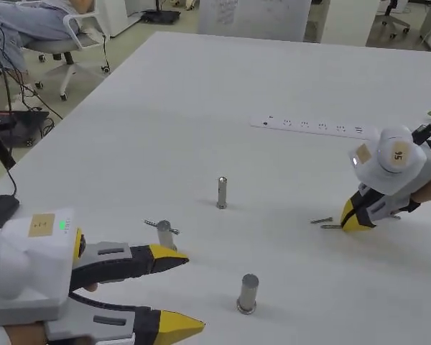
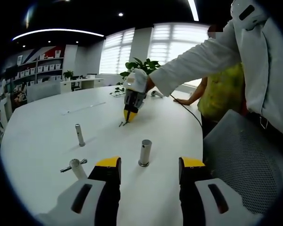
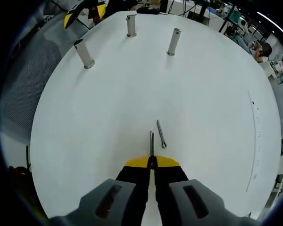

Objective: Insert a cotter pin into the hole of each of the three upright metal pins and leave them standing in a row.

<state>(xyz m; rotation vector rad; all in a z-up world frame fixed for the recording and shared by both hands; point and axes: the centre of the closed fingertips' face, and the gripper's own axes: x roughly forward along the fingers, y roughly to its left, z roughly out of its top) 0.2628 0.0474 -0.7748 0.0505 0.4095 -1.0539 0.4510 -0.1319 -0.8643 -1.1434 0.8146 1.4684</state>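
Right gripper view: my right gripper [image 3: 152, 162] has its jaws pinched together on the near end of the held cotter pin [image 3: 151, 140], which points straight ahead over the white table [image 3: 108, 103]. A loose cotter pin [image 3: 161, 133] lies just right of it. My left gripper [image 2: 150, 165] stands wide open, holding nothing. The bare metal pin [image 2: 144, 153] is upright just ahead of its jaws, the slim metal pin [image 2: 79, 134] farther ahead to the left, and the nearest metal pin [image 2: 77, 168], beside the left jaw, carries a fitted cotter pin [image 2: 66, 167].
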